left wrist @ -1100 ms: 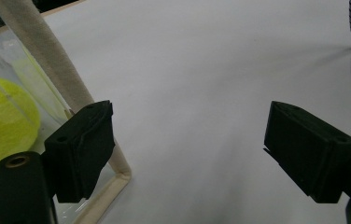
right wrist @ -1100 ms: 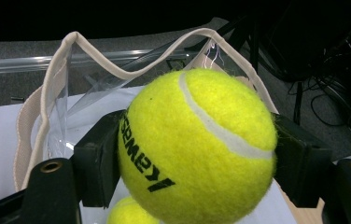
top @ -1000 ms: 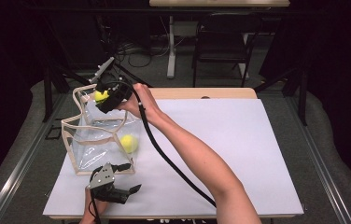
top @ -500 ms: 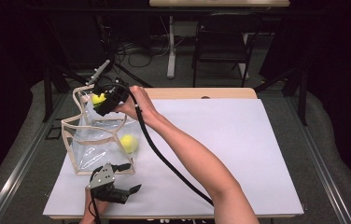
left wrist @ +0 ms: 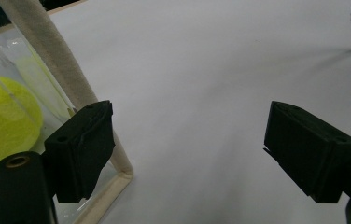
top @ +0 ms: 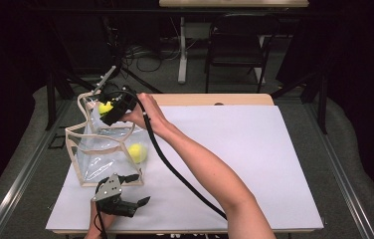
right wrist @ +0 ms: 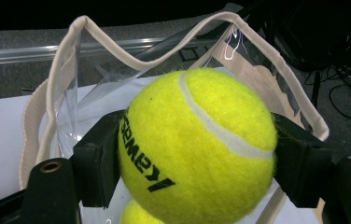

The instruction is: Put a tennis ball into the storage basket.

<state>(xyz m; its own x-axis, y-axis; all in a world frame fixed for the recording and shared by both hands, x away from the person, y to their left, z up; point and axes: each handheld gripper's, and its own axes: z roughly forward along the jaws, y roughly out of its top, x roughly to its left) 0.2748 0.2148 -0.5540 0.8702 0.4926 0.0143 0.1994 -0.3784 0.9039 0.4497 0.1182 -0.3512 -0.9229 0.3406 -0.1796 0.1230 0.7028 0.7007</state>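
Right gripper view settles the matter: the right gripper (right wrist: 197, 158) has its two black jaws clamped on either side of a fuzzy yellow tennis ball with a white seam and black lettering (right wrist: 197, 144), which bulges forward and upward out of them. Directly beyond and below the jaws stands the open mouth of the clear plastic bag with cream fabric trim (right wrist: 61, 60), its rim curving round the ball on both sides. Just beneath the held ball, a sliver of a second yellow tennis ball (right wrist: 138, 214) peeks up, probably already inside the bag, though little of it shows. So the drop likely lies straight down from the jaws. Low at the bag's near corner, the left gripper (left wrist: 187, 149) rests with jaws wide apart, holding nothing.
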